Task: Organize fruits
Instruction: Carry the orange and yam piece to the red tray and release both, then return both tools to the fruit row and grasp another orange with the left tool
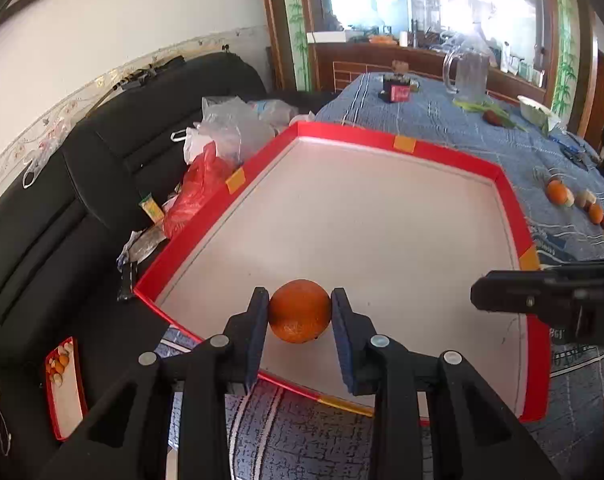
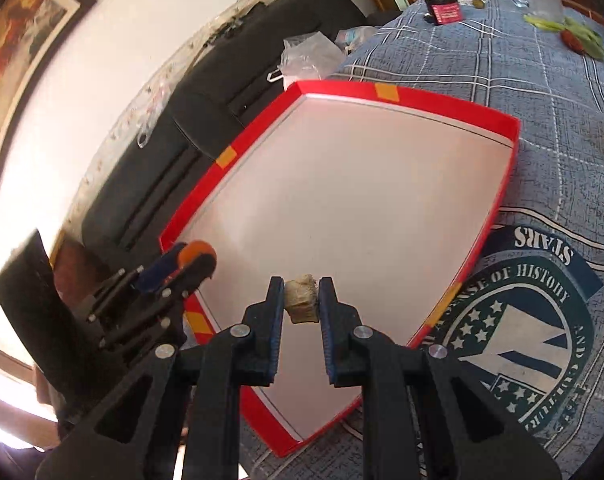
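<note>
Blue checked cloth covers the desk, where a red tray [image 1: 405, 146] lies bare. Left gripper [image 1: 300, 312] jaws clench an orange [image 1: 300, 310] and right gripper [image 2: 300, 300] jaws a pale brown fruit [image 2: 300, 300], both over the tray's near edge. Nothing is placed yet, and more fruit [image 1: 557, 192] waits beside the tray.

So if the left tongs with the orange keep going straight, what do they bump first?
Probably the white floor of the red tray: the left tongs, holding the orange, point down into it.

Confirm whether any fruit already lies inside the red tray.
No: the red tray holds nothing on its white floor; the orange is gripped above it.
</note>
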`<state>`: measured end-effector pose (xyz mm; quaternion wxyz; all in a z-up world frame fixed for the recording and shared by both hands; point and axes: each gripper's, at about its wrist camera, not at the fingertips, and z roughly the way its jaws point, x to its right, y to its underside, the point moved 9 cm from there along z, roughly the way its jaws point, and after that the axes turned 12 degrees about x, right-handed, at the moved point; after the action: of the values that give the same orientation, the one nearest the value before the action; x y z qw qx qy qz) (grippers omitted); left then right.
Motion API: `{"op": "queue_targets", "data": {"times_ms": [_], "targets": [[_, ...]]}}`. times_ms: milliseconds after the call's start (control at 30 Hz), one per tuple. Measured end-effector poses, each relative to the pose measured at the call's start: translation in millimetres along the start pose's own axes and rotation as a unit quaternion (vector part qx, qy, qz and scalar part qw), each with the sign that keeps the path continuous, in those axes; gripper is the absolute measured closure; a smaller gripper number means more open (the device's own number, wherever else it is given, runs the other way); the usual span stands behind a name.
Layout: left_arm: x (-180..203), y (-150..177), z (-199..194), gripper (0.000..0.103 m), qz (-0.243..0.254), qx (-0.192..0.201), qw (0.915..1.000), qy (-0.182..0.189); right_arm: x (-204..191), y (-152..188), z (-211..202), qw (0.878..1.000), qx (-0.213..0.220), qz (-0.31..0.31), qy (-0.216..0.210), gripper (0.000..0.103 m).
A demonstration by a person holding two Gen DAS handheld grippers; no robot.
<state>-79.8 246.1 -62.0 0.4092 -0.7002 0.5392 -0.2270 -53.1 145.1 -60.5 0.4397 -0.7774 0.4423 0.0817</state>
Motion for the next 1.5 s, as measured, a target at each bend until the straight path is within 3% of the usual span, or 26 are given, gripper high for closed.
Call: {"op": "queue_targets", "data": {"times_ms": [133,333,400,500,667,1067,1367,1500], "targets": [[-2.2,2.0,-0.9,0.07,0.003,-0.005,0.9999,-0.009,-3.3,9.1,8.2,0.999,-0.01,-0.036,0.025,0.083],[-5.8,-8.2,-13.6,0.05,0.0,0.011,0.9996,-0.027,0.9,15.7,6.4,0.999,-0.028,-0.038,0.027,0.08],[-2.5,-13.0,-19.8,0.048,0.002,0.019,0.9995,-0.026,-1.0,10.7,-0.7,0.999,-0.015,-0.032,0.016,0.075],[7.2,-18.3,-26.0,0.047,0.011,0.027,0.9994,-0.019,0.9,0.7,-18.9,1.0,0.018,-0.022,0.002,0.055],[33.2,-24.6,-34.8,0.047,0.029,0.036,0.9989,0.001,23.9,-14.3,-54.3,0.997,0.072,-0.009,0.018,0.052],[120.1,-24.4,-52.8,0.043,0.095,0.035,0.9928,0.064,129.0,-11.7,-138.2,0.984,0.133,0.083,0.084,0.052],[199.9,-48.2,-58.5,0.041,0.125,0.043,0.9813,0.14,228.3,-6.3,-202.2,0.965,0.156,0.147,0.152,0.052],[230.3,-61.5,-53.8,0.041,0.139,0.055,0.9761,0.157,268.7,-16.2,-217.8,0.952,0.163,0.183,0.182,0.052]]}}
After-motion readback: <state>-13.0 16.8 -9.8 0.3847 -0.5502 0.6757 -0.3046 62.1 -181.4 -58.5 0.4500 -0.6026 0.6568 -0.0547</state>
